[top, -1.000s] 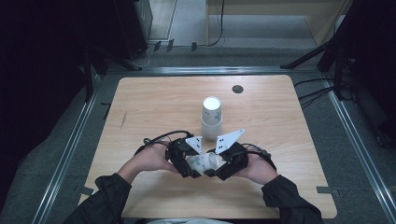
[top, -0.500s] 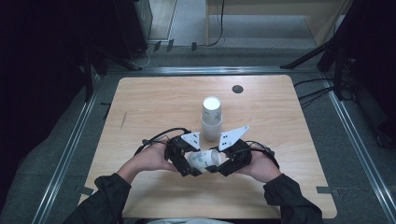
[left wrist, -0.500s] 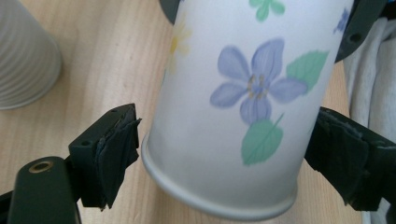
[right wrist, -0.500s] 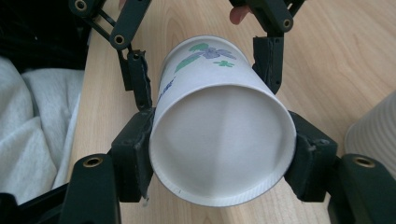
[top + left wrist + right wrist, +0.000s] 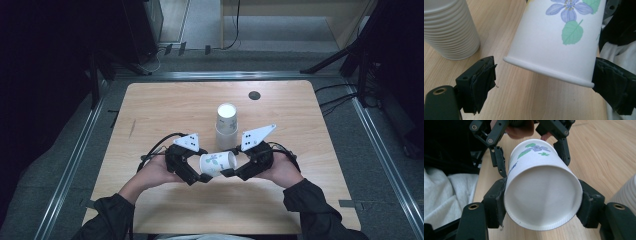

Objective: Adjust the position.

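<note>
Right gripper (image 5: 541,202) has the flowered paper cup (image 5: 218,163) clamped at its base, lying sideways low in the middle of the high view. Left gripper (image 5: 544,82) has just been opening, its jaws now loose around the rim (one side clearly apart). Cup stack (image 5: 226,125) stands just behind on the table (image 5: 165,110).

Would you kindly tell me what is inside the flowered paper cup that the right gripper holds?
Looking along the right gripper, the flowered paper cup is empty: bare white wall. Its deepest part is shadowed, so the bottom is not clearly seen.

Cup stack (image 5: 449,27) top and flowered cup (image 5: 556,37) base beyond the frame edge
</note>
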Demonstrator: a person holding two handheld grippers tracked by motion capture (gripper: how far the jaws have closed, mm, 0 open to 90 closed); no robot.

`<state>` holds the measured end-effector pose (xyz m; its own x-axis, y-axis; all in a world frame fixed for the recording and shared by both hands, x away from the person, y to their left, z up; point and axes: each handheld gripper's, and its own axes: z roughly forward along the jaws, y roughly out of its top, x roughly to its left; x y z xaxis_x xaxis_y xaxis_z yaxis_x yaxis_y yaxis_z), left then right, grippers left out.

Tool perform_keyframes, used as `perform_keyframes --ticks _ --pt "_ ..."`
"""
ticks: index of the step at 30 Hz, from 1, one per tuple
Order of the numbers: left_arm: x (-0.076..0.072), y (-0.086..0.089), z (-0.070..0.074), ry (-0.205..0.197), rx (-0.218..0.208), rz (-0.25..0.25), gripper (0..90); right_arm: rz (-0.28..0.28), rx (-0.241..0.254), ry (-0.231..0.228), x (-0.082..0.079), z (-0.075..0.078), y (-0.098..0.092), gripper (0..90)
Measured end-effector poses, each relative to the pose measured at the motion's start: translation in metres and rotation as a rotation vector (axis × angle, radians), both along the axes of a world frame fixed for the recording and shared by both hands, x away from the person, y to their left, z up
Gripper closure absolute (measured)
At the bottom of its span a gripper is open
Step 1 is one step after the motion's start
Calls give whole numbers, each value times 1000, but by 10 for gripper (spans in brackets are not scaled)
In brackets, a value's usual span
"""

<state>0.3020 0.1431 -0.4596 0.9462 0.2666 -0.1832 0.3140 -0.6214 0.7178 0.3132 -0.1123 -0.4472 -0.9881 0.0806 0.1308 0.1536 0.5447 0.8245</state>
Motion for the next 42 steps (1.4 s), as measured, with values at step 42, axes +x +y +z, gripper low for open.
perform_keyframes --ticks 42 --pt "-11 36 17 -14 -149 81 261 34 24 64 13 1 7 234"
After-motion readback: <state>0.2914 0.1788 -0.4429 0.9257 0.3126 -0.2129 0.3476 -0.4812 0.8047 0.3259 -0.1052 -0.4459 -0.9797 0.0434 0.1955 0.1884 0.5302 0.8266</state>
